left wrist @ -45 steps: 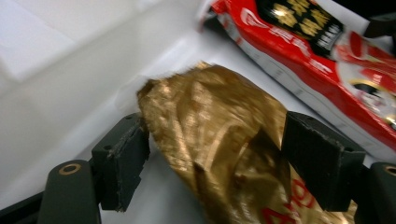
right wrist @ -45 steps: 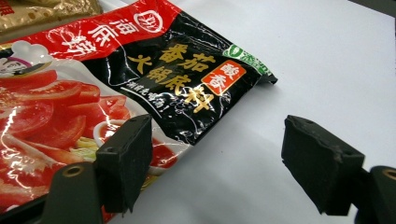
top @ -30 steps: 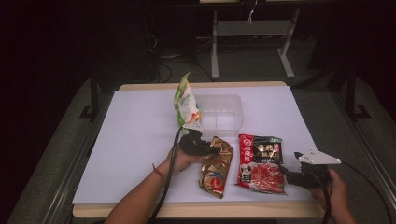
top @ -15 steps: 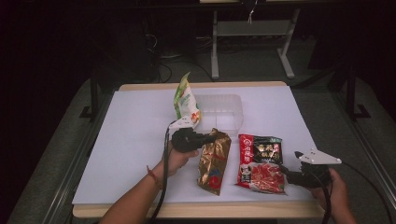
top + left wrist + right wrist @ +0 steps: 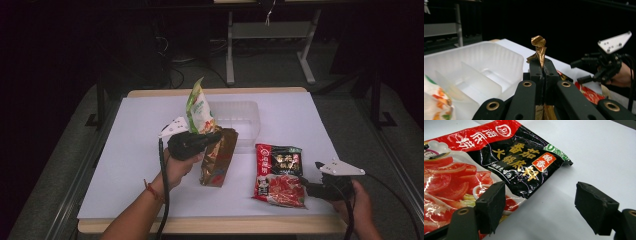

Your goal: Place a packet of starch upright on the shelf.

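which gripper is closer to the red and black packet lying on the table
Right. The right gripper sits open at the red and black packet's near right edge; the left gripper is off to its left, shut on the gold packet.

Table [image 5: 125, 150] lit bright from above, surroundings near black; glare on red packet [image 5: 461, 170]; close-up foregrounds soft.

1. On the counter [image 5: 125, 165]: a divided tray [image 5: 239, 117] at the far middle, a leafy pouch [image 5: 199, 111] leaning against its left end.
2. Just before the tray: a foil packet [image 5: 216, 159], top edge pinched in the left gripper [image 5: 212, 136] (lower end hanging near the counter).
3. Right of the packet, apart from it: a soup-base sachet [image 5: 278, 167], lying flat.
4. At the sachet's near right corner: the right gripper [image 5: 304, 187], fingers [image 5: 491, 206] spread, one over the sachet's edge.
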